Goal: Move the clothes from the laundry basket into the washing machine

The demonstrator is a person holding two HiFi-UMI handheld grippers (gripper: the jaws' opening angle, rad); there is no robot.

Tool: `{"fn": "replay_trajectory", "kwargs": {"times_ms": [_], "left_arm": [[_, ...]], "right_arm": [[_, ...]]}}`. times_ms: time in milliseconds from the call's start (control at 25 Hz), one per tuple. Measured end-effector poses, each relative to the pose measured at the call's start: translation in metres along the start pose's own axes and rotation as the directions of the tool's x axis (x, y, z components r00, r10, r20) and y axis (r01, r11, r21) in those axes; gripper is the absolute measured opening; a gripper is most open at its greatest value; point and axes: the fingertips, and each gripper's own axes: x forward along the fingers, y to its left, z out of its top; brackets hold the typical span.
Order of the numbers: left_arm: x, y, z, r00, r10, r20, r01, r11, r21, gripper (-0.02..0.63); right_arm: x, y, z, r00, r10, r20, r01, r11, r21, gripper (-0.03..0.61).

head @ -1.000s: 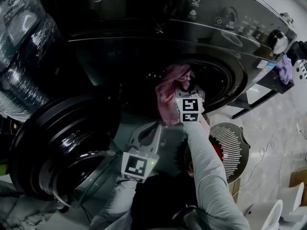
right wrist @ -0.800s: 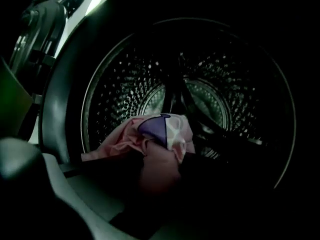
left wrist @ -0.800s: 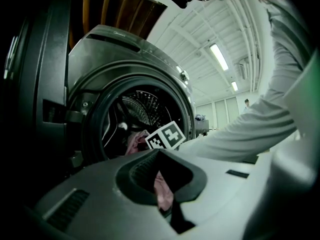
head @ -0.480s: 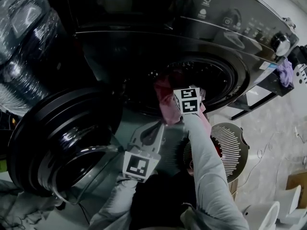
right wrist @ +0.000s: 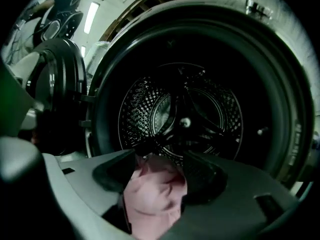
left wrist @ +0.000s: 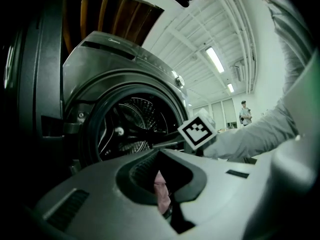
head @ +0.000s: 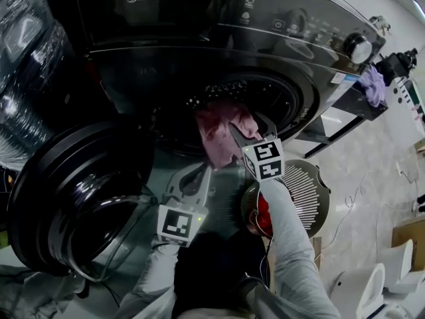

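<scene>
Pink cloth (head: 216, 135), draped over washing machine (head: 199, 25) rim

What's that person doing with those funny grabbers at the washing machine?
A person is loading laundry with a grabber in each hand. The right gripper is at the open mouth of the washing machine. Its jaws have just been opening, with a pink cloth between them, draped over the rim. The left gripper waits lower down, jaws close together. The basket sits below with something red inside.
</scene>
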Motion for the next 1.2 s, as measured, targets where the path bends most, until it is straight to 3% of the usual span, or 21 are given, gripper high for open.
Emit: {"fn": "replay_trajectory", "kwargs": {"times_ms": [160, 320, 520, 640, 760, 840, 920, 1040, 1200], "left_arm": [[0.002, 0.000, 0.002, 1.000, -0.012, 0.010, 0.012, 1.000, 0.009, 0.020], [0.004, -0.001, -0.003, 0.999, -0.034, 0.010, 0.034, 0.999, 0.038, 0.020], [0.009, -0.014, -0.007, 0.998, -0.066, 0.004, 0.066, 0.997, 0.042, 0.020], [0.010, -0.019, -0.008, 0.997, -0.078, -0.005, 0.078, 0.995, 0.059, 0.020], [0.006, -0.020, -0.007, 0.997, -0.074, -0.008, 0.074, 0.995, 0.073, 0.020], [0.003, -0.020, -0.008, 0.998, -0.067, -0.012, 0.067, 0.995, 0.078, 0.020], [0.000, -0.019, -0.008, 0.998, -0.062, -0.015, 0.063, 0.995, 0.080, 0.020], [-0.001, -0.021, -0.008, 0.998, -0.061, -0.018, 0.063, 0.994, 0.086, 0.020], [0.001, -0.023, -0.006, 0.998, -0.063, -0.015, 0.064, 0.994, 0.085, 0.020]], "right_arm": [[-0.058, -0.006, -0.036, 0.996, 0.023, -0.091, -0.024, 1.000, -0.014, 0.291], [-0.095, -0.004, -0.091, 0.978, 0.048, -0.204, -0.042, 0.999, 0.031, 0.296], [-0.119, 0.000, -0.158, 0.940, 0.069, -0.334, -0.039, 0.995, 0.096, 0.299], [-0.118, -0.001, -0.181, 0.930, 0.080, -0.358, -0.026, 0.988, 0.154, 0.299], [-0.113, -0.001, -0.185, 0.934, 0.094, -0.346, -0.022, 0.978, 0.206, 0.298], [-0.111, -0.003, -0.183, 0.933, 0.064, -0.353, -0.003, 0.985, 0.172, 0.277], [-0.109, -0.008, -0.179, 0.932, 0.006, -0.362, 0.030, 0.995, 0.094, 0.066], [-0.107, -0.008, -0.165, 0.942, -0.014, -0.337, 0.033, 0.998, 0.051, 0.044], [-0.092, -0.003, -0.117, 0.977, -0.003, -0.215, 0.019, 0.997, 0.074, 0.041]]}}
